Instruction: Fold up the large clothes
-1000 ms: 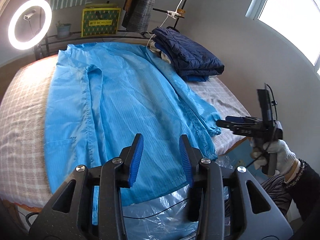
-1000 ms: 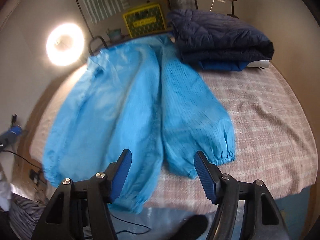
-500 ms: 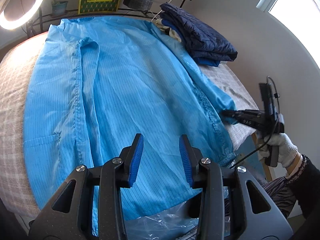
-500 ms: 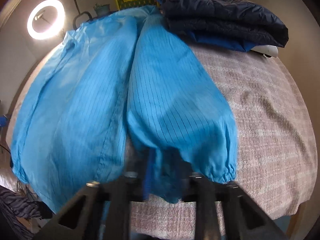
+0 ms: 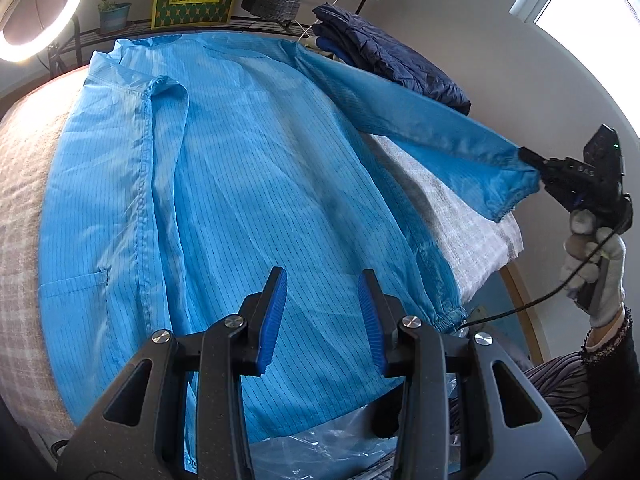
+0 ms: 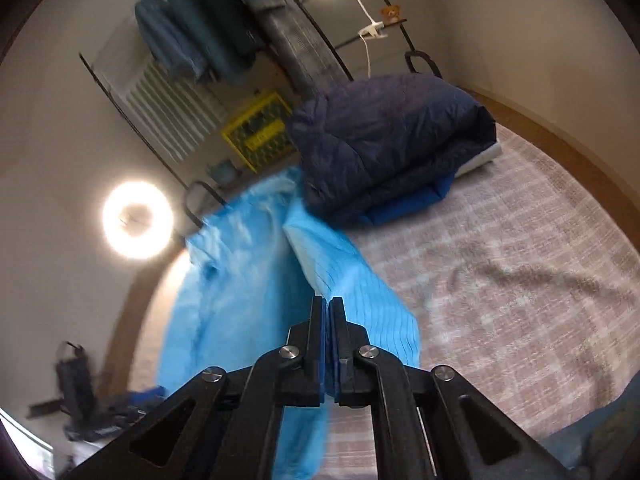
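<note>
Because the blue work coat [image 5: 248, 184] is thin, striped synthetic cloth, I expect it to handle light, limp and somewhat slippery, draping from any single hold instead of keeping a shape. It lies spread flat, front up, across the bed [image 5: 24, 184], its collar toward the far edge and its hem hanging over the near edge. I have the right gripper [image 6: 329, 320] clenched on the elastic cuff of the coat's sleeve [image 5: 436, 128], and that sleeve stretches raised off the blanket toward the bed's right edge. The cuff is the sound place to hold, since the gathered hem gives the pads some bulk; a pinch on plain cloth would likely slide. My left gripper [image 5: 322, 316] hovers with jaws part open over the lower front of the coat and grasps nothing. A folded navy quilted jacket [image 5: 396, 64] sits at the far right corner of the bed, just beside the shoulder of the raised sleeve, so I judge the sleeve should swing inward, away from it. Clear plastic film [image 5: 320, 448] lies below the near edge under the hem. A ring light [image 5: 44, 8] stands beyond the far left corner.
</note>
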The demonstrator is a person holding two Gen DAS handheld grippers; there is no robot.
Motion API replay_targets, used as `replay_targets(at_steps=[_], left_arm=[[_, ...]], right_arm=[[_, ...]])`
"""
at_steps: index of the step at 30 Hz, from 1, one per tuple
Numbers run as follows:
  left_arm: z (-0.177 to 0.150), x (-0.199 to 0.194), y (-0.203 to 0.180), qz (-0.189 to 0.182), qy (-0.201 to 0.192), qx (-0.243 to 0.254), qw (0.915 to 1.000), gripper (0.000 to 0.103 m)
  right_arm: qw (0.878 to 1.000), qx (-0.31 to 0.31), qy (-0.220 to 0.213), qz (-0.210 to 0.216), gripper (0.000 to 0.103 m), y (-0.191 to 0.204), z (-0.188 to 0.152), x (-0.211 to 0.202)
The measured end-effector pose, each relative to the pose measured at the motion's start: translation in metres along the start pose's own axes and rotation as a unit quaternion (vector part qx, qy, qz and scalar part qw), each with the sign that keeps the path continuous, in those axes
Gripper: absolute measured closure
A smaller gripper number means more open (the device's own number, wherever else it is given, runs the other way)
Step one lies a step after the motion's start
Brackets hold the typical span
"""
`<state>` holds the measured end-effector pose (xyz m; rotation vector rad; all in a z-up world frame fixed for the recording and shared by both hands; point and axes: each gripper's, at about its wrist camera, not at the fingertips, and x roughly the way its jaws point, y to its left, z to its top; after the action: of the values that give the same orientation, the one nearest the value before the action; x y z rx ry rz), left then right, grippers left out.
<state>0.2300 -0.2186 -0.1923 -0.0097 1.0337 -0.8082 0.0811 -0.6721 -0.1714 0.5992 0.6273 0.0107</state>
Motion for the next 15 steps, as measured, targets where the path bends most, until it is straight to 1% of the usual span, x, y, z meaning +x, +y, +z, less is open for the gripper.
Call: replay_targets(at_steps=[3,6,9,11,13,15], left_arm=[[0.000,-0.001,0.000,0.002,-0.002,0.001,1.0000,0.066],[0.000,-0.003,0.002,0.005,-0.004,-0.002,1.0000,0.066],[0.001,-0.005,0.005,0.009,-0.007,-0.004,0.9999,0.066],[0.002,-0.007,0.008,0.010,-0.011,-0.009,0.9998,0.066],[0.003,-0.010,0.012,0.013,-0.016,-0.015,0.9997,0.066],[0.004,-0.013,0.016,0.015,-0.021,-0.020,0.9995,0.066]], right_arm=[[0.999,-0.001,0.010,0.034,0.103,0.013,-0.005,0.001],[0.998,0.002,0.022,0.058,0.103,0.024,-0.011,0.004],[0.998,-0.008,0.018,0.057,0.103,0.035,-0.014,0.004],[0.998,-0.020,0.017,0.065,0.103,0.044,-0.016,0.006],[0.996,-0.039,0.028,0.078,0.103,0.058,-0.021,0.013],[0.992,-0.067,0.055,0.090,0.103,0.076,-0.033,0.028]])
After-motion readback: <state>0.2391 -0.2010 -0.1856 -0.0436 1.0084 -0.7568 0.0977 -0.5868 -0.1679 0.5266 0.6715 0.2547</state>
